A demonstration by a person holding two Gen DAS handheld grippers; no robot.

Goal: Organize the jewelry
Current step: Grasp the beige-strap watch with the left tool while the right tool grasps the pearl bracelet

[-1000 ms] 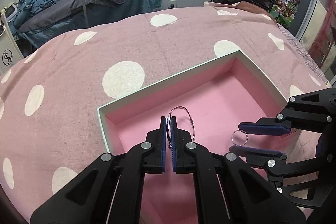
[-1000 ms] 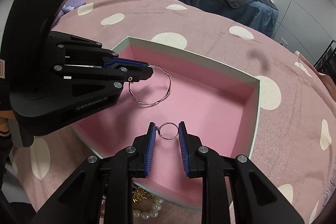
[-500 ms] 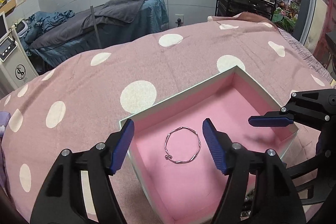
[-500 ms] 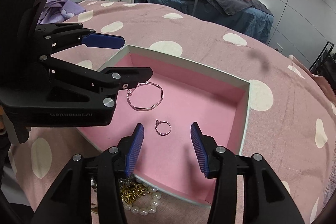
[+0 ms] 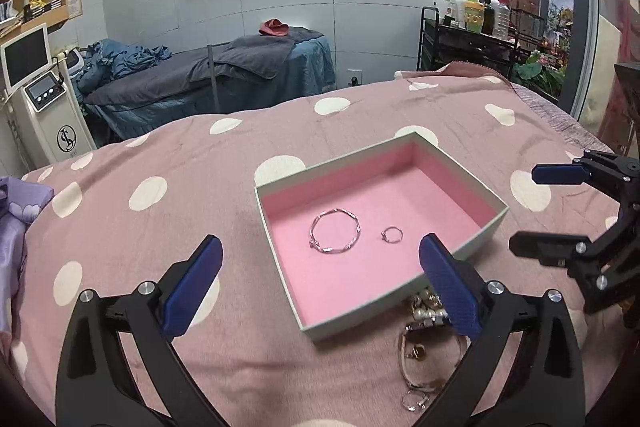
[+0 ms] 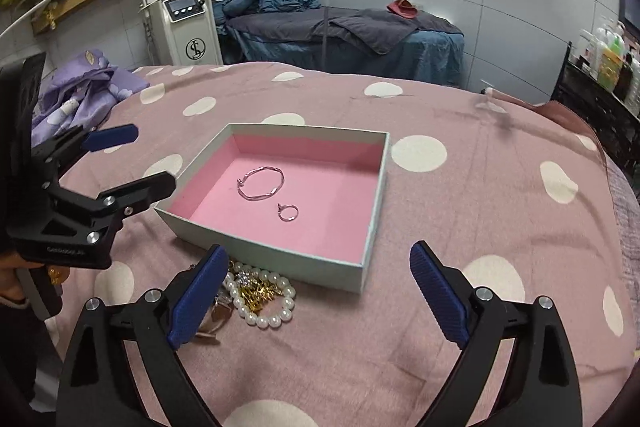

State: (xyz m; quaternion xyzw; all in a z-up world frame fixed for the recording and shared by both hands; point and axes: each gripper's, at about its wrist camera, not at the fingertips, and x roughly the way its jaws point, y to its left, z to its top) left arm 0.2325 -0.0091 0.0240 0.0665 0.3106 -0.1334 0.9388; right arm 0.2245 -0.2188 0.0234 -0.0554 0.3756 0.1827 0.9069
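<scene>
An open box [image 5: 416, 137] [image 6: 280, 259] with pink lining sits on the spotted pink blanket. Inside it lie a thin silver bracelet [image 5: 334, 250] [image 6: 256, 199] and, just right of it, a small silver ring [image 5: 384, 235] [image 6: 280, 206], both loose. My left gripper [image 5: 320, 241] [image 6: 152, 157] hovers back from the box's near-left side, jaws opening wide with nothing gripped. My right gripper [image 6: 318, 251] [image 5: 526, 207] hangs before the box's near wall, jaws also opening, empty. A pile of pearls and gold pieces [image 6: 264, 311] [image 5: 420, 347] lies outside the box by its near wall.
The blanket [image 5: 160, 227] covers a wide bed. A purple cloth [image 6: 80, 87] lies at its left edge. Beyond stand a white machine with a screen [image 6: 184, 15], a blue massage bed [image 5: 224, 75] and a black cart of bottles [image 5: 468, 27].
Both grippers let go: the bracelet left the left one, the ring the right one, and both pieces now lie in the box. Both grippers opened wide and drew back and up.
</scene>
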